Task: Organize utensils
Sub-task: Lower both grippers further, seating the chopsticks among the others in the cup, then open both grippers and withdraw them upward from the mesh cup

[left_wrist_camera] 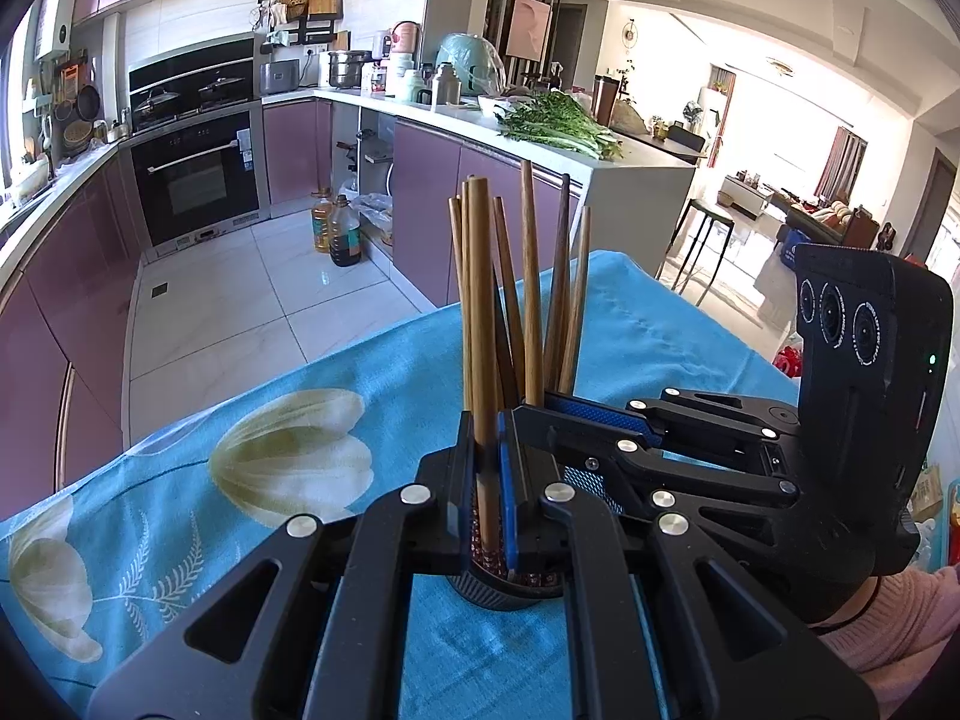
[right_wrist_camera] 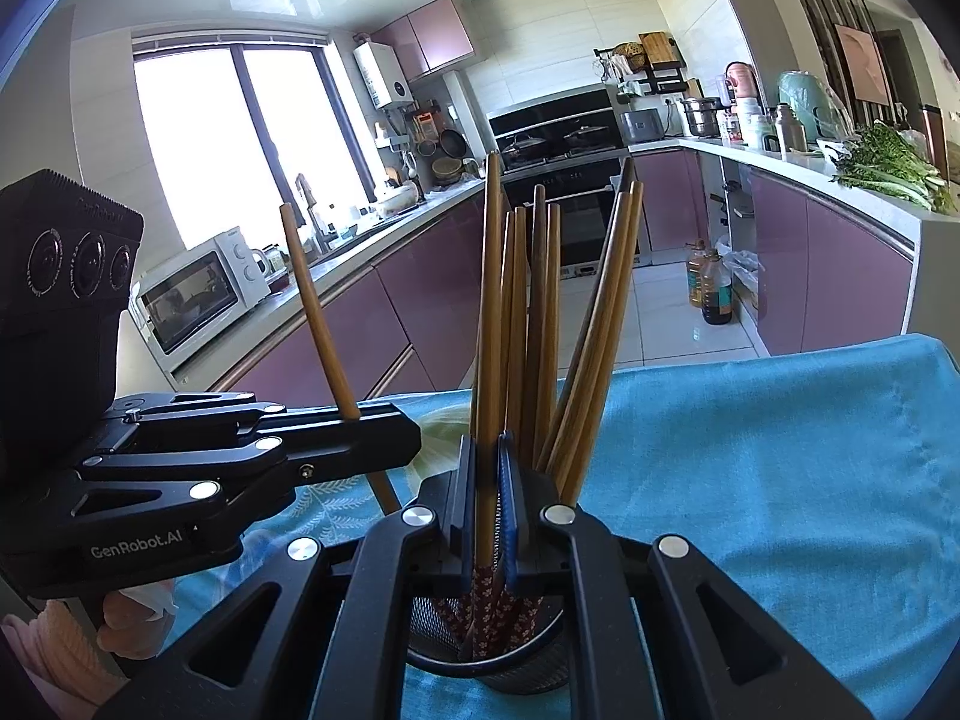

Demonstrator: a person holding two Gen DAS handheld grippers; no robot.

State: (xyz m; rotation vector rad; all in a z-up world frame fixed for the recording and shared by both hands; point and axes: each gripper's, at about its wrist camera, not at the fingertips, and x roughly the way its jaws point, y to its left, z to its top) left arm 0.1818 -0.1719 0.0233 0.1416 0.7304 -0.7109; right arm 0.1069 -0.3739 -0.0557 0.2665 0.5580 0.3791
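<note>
Chopsticks (right_wrist_camera: 540, 324) stand fanned in a dark mesh holder (right_wrist_camera: 516, 669) on the blue floral cloth (right_wrist_camera: 780, 480). Right gripper (right_wrist_camera: 487, 504) reaches level over the holder, pads pinching one chopstick (right_wrist_camera: 489, 360) upright, its patterned tip inside the cup. Left gripper (left_wrist_camera: 489, 480) is level too, just left of the holder, clamped on another single chopstick (left_wrist_camera: 480, 324), held near-vertical with a slight tilt. Kitchen counter (left_wrist_camera: 600, 162) sits well behind.

Left gripper (left_wrist_camera: 491, 468): black angular linkage, silver round rivets, blue textured pads. Right gripper (right_wrist_camera: 487, 504): same build. Body above fingers: three round lenses, green LED. White "GenRobot.AI" lettering below lenses. Pink knit sleeve (left_wrist_camera: 900, 618) behind body; cream cuff (right_wrist_camera: 54, 630), bare fingers (right_wrist_camera: 129, 615).
</note>
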